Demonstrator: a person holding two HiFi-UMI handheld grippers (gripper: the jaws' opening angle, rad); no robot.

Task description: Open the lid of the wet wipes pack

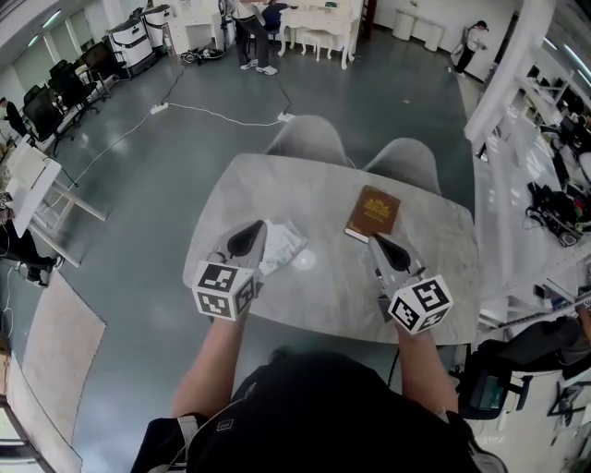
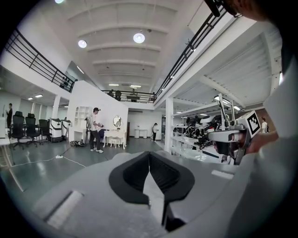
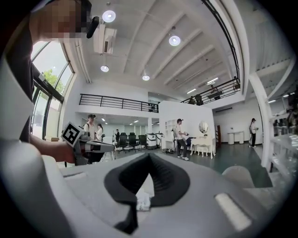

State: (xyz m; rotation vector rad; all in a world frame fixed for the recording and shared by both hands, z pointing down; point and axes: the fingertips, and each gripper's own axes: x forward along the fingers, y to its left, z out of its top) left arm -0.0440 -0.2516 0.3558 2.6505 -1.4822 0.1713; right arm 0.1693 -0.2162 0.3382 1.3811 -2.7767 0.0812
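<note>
The wet wipes pack (image 1: 284, 243) is a white crinkly packet lying on the round marble table (image 1: 323, 286), left of centre. My left gripper (image 1: 257, 227) hovers over the pack's left edge with its jaws shut and nothing between them. My right gripper (image 1: 375, 239) is shut too, empty, and held above the table to the right of the pack. In the left gripper view the black pads (image 2: 135, 174) meet in a point. Through the gap below the right gripper's closed tips (image 3: 149, 156) a bit of the white pack (image 3: 142, 201) shows.
A brown book (image 1: 373, 212) lies on the table just beyond my right gripper. Two grey chairs (image 1: 310, 139) (image 1: 407, 162) stand at the table's far side. People stand by white furniture (image 1: 319, 23) far across the hall.
</note>
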